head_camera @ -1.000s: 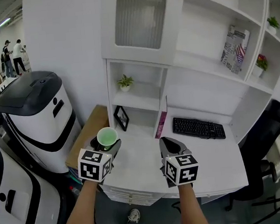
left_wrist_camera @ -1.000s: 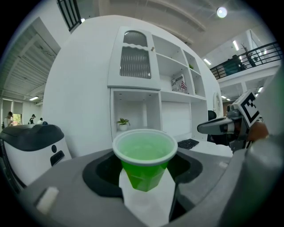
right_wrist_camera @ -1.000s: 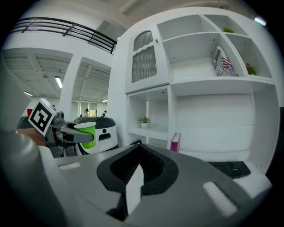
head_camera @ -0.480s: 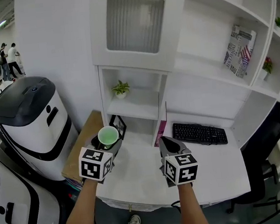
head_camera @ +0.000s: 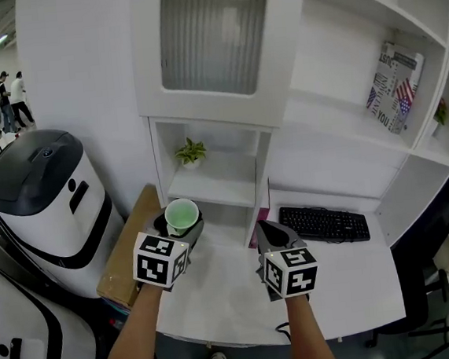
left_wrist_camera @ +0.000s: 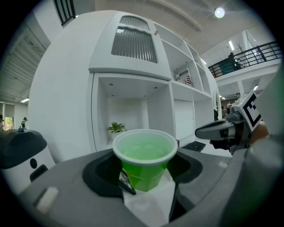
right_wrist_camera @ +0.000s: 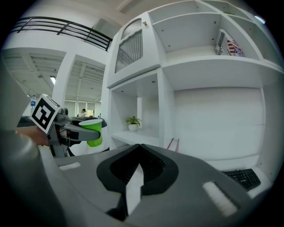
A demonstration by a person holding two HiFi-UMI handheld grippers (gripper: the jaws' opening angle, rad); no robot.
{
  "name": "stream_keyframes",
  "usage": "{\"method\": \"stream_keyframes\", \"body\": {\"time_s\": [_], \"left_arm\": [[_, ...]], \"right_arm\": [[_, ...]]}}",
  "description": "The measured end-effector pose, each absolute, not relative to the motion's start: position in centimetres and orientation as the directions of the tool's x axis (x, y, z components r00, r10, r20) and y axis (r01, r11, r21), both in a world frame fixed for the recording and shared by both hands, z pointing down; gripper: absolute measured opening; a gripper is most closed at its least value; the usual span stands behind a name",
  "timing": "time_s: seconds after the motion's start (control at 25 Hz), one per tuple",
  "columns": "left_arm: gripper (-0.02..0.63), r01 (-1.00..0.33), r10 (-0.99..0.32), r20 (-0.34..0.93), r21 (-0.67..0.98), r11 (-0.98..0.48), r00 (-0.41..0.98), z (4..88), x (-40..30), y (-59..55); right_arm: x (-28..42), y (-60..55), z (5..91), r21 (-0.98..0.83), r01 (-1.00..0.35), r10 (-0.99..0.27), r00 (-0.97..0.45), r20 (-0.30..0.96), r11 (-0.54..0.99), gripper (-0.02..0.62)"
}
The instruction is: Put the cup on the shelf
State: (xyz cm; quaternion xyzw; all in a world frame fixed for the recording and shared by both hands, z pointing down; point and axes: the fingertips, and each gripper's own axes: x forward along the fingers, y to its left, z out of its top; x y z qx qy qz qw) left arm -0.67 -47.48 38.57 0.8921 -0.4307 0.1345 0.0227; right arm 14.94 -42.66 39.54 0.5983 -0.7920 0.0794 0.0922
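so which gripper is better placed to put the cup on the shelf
Left. The left gripper holds the green cup in its jaws, near the shelf; the right gripper is shut and empty.

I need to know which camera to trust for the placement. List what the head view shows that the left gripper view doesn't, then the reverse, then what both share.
Only the head view: the black chair and the brown box beside the desk.
Only the left gripper view: a balcony railing and a ceiling lamp.
Both: the green cup held in the left gripper, the potted plant on the shelf, the keyboard and the right gripper.
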Motion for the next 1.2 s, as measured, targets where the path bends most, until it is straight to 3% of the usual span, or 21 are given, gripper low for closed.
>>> {"method": "stream_keyframes", "body": {"time_s": [0.64, 1.2], "left_arm": [[0.299, -0.718, -0.721, 0.291, -0.139, -0.682, 0.628, 37.6, -0.1, -50.4], [0.301, -0.549, -0.553, 0.27, -0.094, -0.83, 0.789, 36.8, 2.6, -54.2]], "right_arm": [[13.6, -44.4, 40.4, -0.062, -0.965, -0.932, -0.264, 0.248, 0.257, 0.025], [12.2, -45.1, 40.7, -0.079, -0.994, -0.961, -0.094, 0.259, 0.076, 0.025]]}}
